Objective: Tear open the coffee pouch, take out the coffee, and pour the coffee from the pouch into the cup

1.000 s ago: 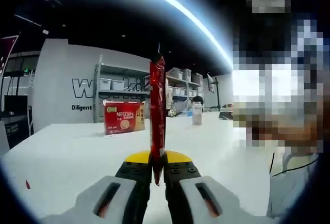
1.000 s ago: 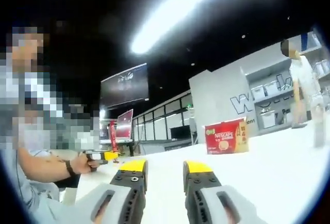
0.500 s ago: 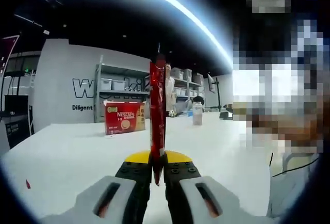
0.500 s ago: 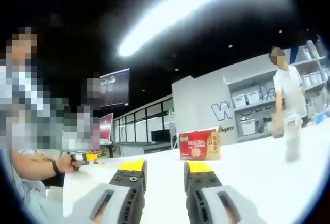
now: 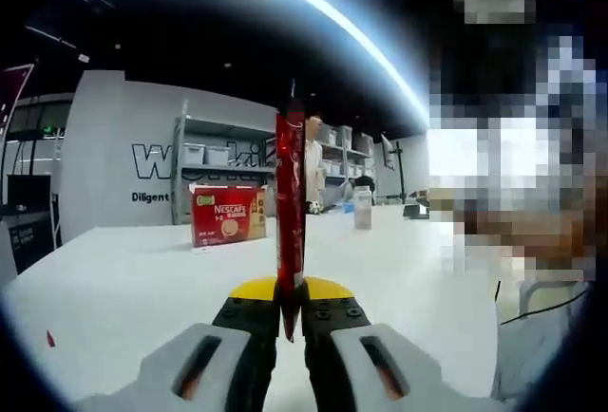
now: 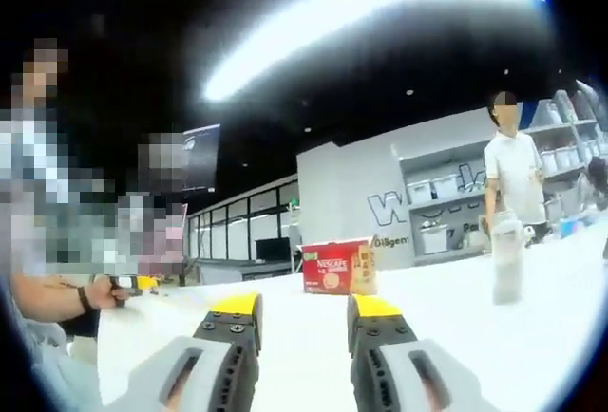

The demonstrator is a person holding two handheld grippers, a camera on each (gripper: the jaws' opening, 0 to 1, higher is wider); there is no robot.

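Nothing held has shifted: coffee pouch [image 5: 290, 213] stays clamped upright by left gripper [image 5: 290, 322]; right gripper [image 6: 302, 322] (nothing between its jaws) is spread.

Pouch upright over the table, box and cup far behind.
The coffee pouch [image 5: 290, 213] stands between the left gripper [image 5: 290, 322] jaws; on the table [image 5: 123, 284], the box [image 5: 228, 215] sits far left, the cup [image 5: 363, 209] far right.

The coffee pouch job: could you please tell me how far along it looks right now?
Done: the pouch is picked up, clamped upright in the left gripper. In hand: the right gripper is open, holds nothing and points across the table toward the red box. Whether the pouch top is torn cannot be told. Left: tearing if still sealed, then pouring; a pale container stands on the table.
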